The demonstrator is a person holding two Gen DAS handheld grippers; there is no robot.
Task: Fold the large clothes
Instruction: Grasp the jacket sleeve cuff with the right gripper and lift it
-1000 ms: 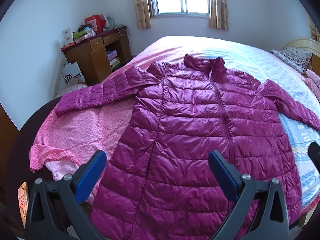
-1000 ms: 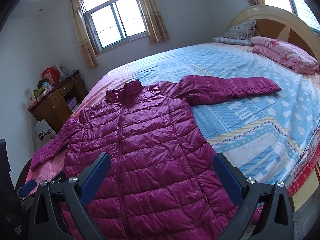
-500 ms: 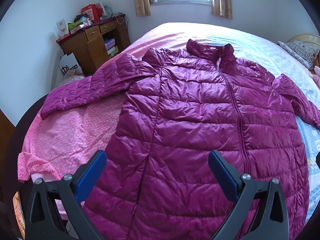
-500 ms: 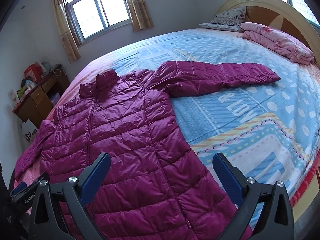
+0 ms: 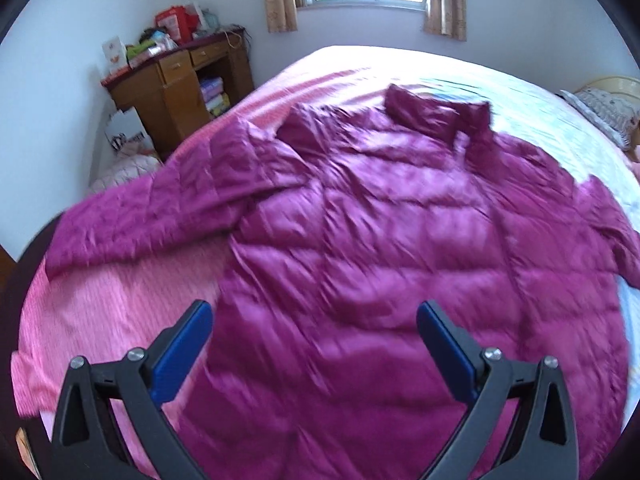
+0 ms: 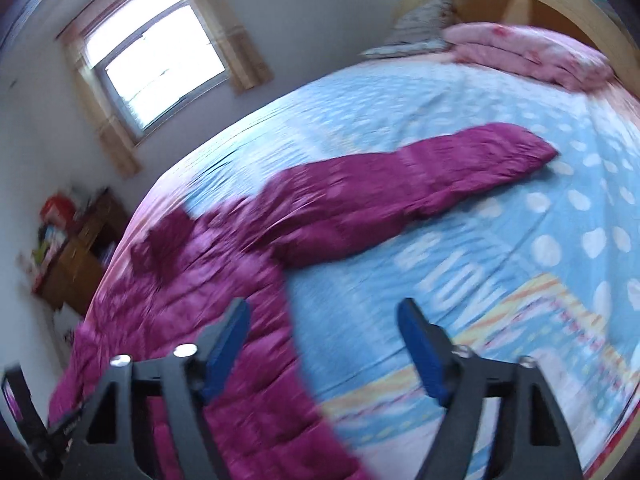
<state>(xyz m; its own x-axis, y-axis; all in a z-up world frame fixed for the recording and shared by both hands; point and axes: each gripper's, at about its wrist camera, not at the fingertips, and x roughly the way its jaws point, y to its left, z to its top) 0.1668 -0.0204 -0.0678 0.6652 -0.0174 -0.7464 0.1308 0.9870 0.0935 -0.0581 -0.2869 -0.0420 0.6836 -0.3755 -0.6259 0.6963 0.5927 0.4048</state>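
A magenta quilted puffer jacket lies flat and face up on the bed, collar toward the window, sleeves spread to both sides. My left gripper is open and empty, above the jacket's lower left body. My right gripper is open and empty, over the jacket's right edge where it meets the blue sheet. The jacket's right sleeve stretches out over the sheet toward the headboard. Both views are motion-blurred.
The bed has a pink cover on the left and a blue patterned sheet on the right. A wooden desk with clutter stands by the wall. Folded pink bedding and a pillow lie by the headboard.
Both grippers have moved forward and lower over the bed. The right gripper has swung right and tilted, so its view centres on the jacket's right edge. The jacket has not moved.
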